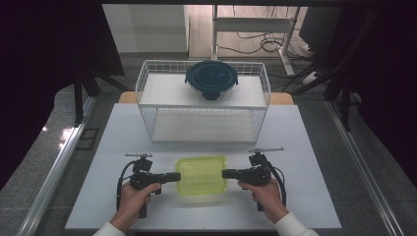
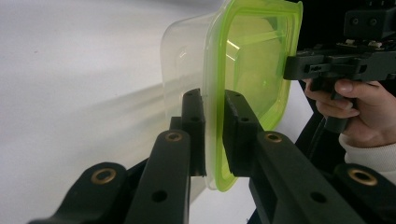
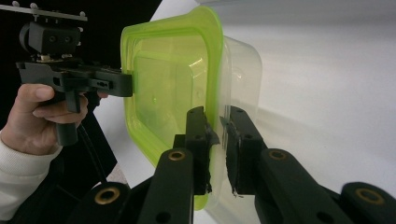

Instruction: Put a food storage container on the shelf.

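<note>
container top corner cut off by the frame edge, lower rim hidden behind the jaws

Both forearms come in low and angle inward, white sleeves at the wrists. The left gripper points level toward the right, jaws clamped on the rim of the container. The right gripper mirrors it, pointing left, jaws pinching the opposite rim. Each hand wraps its handle, a finger on the trigger.

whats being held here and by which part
The green-lidded container, gripped by both tools: the left tool clamps the lid's rim on one side, the right tool the rim opposite.
</note>
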Demonstrator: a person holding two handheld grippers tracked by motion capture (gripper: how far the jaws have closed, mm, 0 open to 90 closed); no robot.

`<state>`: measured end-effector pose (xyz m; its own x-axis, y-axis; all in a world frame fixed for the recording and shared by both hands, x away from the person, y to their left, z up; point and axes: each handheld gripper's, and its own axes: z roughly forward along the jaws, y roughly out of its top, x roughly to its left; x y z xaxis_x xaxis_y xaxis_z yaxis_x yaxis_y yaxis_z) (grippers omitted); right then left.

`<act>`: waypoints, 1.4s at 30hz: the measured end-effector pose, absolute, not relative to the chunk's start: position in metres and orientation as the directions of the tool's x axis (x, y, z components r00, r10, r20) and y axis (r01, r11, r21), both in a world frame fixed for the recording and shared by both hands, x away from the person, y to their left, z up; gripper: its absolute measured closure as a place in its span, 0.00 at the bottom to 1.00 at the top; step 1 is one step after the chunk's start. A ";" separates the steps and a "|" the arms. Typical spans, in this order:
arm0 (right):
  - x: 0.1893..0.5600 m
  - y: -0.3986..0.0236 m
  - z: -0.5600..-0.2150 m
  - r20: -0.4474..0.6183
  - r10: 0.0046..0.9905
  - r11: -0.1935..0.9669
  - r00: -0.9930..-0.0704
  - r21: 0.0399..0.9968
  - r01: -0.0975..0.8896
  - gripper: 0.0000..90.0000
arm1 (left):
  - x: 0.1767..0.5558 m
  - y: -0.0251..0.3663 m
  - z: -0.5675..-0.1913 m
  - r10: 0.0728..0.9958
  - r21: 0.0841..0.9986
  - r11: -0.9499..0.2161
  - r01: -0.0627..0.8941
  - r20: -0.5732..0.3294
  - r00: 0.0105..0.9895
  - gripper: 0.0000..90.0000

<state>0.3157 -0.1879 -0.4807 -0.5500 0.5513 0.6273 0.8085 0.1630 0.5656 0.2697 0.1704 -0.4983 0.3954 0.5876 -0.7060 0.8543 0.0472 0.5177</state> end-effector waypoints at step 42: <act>0.354 -0.189 -0.310 0.400 0.551 0.130 -0.732 0.826 0.549 0.88 | 0.332 0.173 -0.329 0.566 0.775 0.016 0.631 -0.528 0.634 0.90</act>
<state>0.3535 -0.1889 -0.3099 -0.7321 0.5513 0.4001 0.5490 0.1298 0.8257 0.3322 0.1732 -0.3292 0.6338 0.5657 -0.5276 0.6313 0.0159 0.7754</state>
